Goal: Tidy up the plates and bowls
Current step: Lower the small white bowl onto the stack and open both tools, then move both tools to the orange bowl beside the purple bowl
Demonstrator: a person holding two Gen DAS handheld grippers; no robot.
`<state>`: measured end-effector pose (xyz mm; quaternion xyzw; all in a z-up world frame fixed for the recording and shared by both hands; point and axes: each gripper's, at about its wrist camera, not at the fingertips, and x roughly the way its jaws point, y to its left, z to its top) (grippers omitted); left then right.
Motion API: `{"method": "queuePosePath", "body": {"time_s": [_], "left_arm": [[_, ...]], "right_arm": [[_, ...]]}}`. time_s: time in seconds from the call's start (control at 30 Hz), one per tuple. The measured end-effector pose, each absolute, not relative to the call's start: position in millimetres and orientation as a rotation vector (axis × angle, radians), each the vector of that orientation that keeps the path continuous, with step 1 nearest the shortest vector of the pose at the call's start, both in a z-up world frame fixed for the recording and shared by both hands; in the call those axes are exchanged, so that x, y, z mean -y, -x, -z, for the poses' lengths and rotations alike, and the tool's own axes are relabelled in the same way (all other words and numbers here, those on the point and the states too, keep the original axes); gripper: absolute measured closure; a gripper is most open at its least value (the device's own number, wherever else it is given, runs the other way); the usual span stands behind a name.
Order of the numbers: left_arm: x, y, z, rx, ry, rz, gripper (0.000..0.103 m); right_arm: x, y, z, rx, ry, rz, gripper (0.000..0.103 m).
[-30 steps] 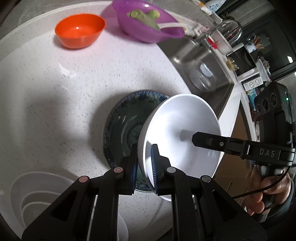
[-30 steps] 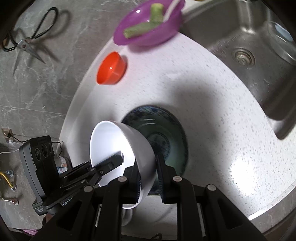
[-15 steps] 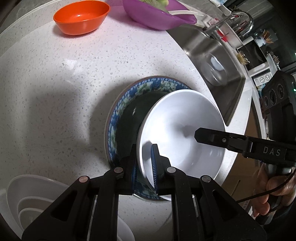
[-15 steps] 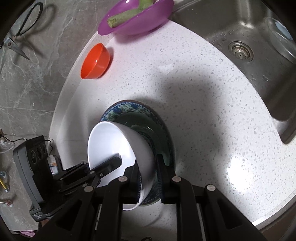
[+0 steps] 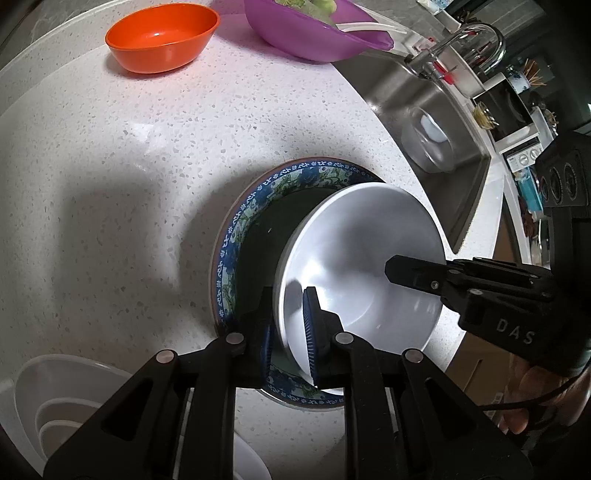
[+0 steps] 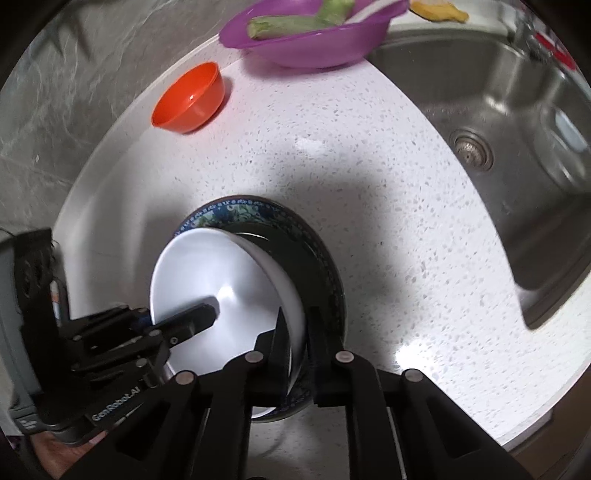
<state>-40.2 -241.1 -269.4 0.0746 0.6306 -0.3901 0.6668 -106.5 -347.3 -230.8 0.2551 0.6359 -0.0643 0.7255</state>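
Observation:
A white bowl (image 5: pixel 369 258) is held by both grippers, one on each side of its rim, low over a blue-patterned plate (image 5: pixel 236 236) on the white speckled counter. My left gripper (image 5: pixel 288 317) is shut on the bowl's near rim. My right gripper (image 6: pixel 295 332) is shut on the opposite rim; the bowl (image 6: pixel 214 273) and plate (image 6: pixel 317 251) show there too. The bowl tilts slightly and seems to sit on or just above the plate. An orange bowl (image 5: pixel 162 37) and a purple bowl (image 5: pixel 317 33) holding green vegetable pieces stand at the far edge.
A steel sink (image 6: pixel 498 129) with a clear glass bowl (image 5: pixel 428 144) in it lies to the right, with a faucet (image 5: pixel 465 40) behind. Nested white containers (image 5: pixel 62 406) stand at the near left. The counter edge curves round close to the plate.
Both grippers have lowered the white bowl toward the patterned plate and come closer to the counter. Both grips are unchanged.

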Motion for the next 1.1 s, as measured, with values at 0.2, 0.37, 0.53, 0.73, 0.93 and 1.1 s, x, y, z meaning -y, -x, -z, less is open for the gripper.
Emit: {"method": "queuePosePath", "body": {"time_s": [0.2, 0.37, 0.53, 0.73, 0.93, 1.1], "left_arm": [[239.9, 42.3, 262.7, -1.411, -0.139, 0.924, 0.056], [238.7, 43.1, 257.2, -1.396, -0.129, 0.938, 0.045], [227.3, 35.5, 246.4, -1.373, -0.079, 0.939, 0.041], [209.1, 23.0, 228.1, -1.342, -0.016, 0.945, 0.040], [173.9, -16.7, 211.8, -1.262, 0.037, 0.842, 0.019], [144.2, -52.4, 203.2, -1.199, 0.031, 0.740, 0.003]], "right_arm": [[343.4, 102.6, 230.9, -1.415, -0.503, 0.158, 0.095], [340.9, 99.3, 230.2, -1.418, -0.477, 0.170, 0.097], [338.4, 97.9, 229.6, -1.420, -0.469, 0.179, 0.097], [337.6, 97.4, 228.7, -1.409, -0.478, 0.175, 0.091], [341.1, 100.9, 213.0, -1.320, -0.556, 0.120, 0.051], [349.9, 101.3, 187.8, -1.224, -0.524, 0.127, 0.026]]}}
